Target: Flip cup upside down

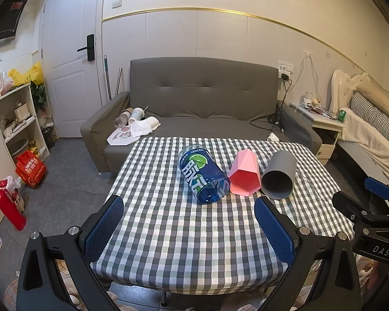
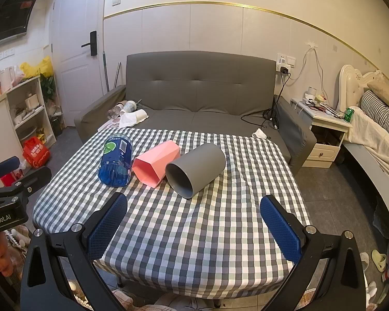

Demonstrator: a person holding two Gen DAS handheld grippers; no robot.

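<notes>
1. Cups: three on their sides in a row on the checked surface (image 1: 168, 233), mouths toward the cameras, all ahead of both tools and touched by neither.
2. Left tool (image 1: 189, 230): blue-padded fingers (image 1: 103, 228) spread wide, nothing between them, low over the near part of the surface. Blue cup (image 1: 203, 175) straight ahead between the finger lines; pink cup (image 1: 245, 173) just right of it, near the right fingertip; grey cup (image 1: 278, 175) further right still.
3. Right tool (image 2: 194, 229): jaws likewise wide apart and empty, over the near edge of the surface. Grey cup (image 2: 195, 167) closest and almost centred ahead; pink cup (image 2: 157, 163) touching or just beside its left; blue cup (image 2: 116, 162) beyond the left fingertip, against the pink one.
4. Left wrist view only: green lime label and white lettering on the blue cup; part of the right tool at the far right edge.
5. Right wrist view only: hollow inside of the grey cup seen deeper; part of the left tool at the left edge; slippers on the floor at lower right.
6. Behind the surface in both: grey sofa (image 1: 202, 96).
</notes>
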